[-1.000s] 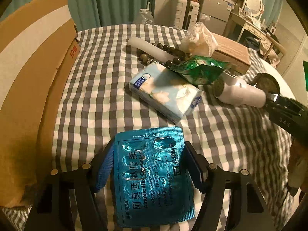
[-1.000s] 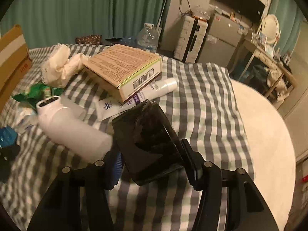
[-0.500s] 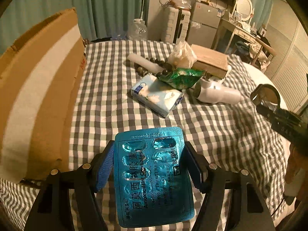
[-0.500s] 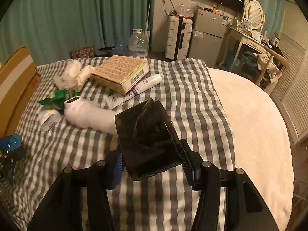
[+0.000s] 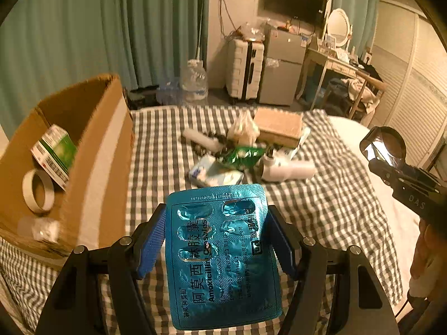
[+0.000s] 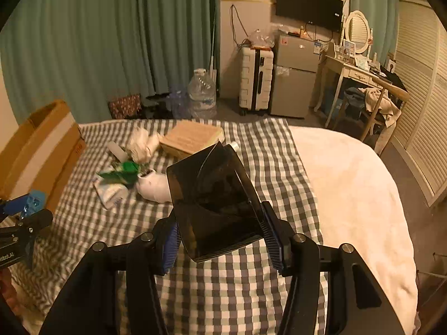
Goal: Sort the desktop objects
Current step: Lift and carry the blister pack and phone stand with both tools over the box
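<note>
- Checked cloth (image 5: pixel 156 150) covers the bed where I work; teal curtains (image 6: pixel 111 42), a suitcase and a small fridge stand well behind it.
- Box (image 5: pixel 92 150) is my landmark: open-topped cardboard at the cloth's left edge, with a tape roll (image 5: pixel 37 195) and a green-white carton (image 5: pixel 54 153) already inside.
- Pile (image 5: pixel 245 150) lies right of the box on the cloth: flat tan carton, crumpled tissue, green wrapper, tissue pack, white bottle. Nothing in it blocks my way to the box.
- My right gripper (image 6: pixel 220 240) clamps a dark, glossy case (image 6: pixel 212 201), held up well right of the box. It is smooth, and its front end juts far past the pads, so I judge it could pivot or slide out if I swing fast.
- My left gripper (image 5: pixel 215 240) pinches a blue pill blister (image 5: pixel 220 254) by its edges, in the air just right of the box wall. I judge the thin foil could buckle and pop free, or catch the wall if I go in low.
- Both hands heading to one opening could bump each other.
</note>
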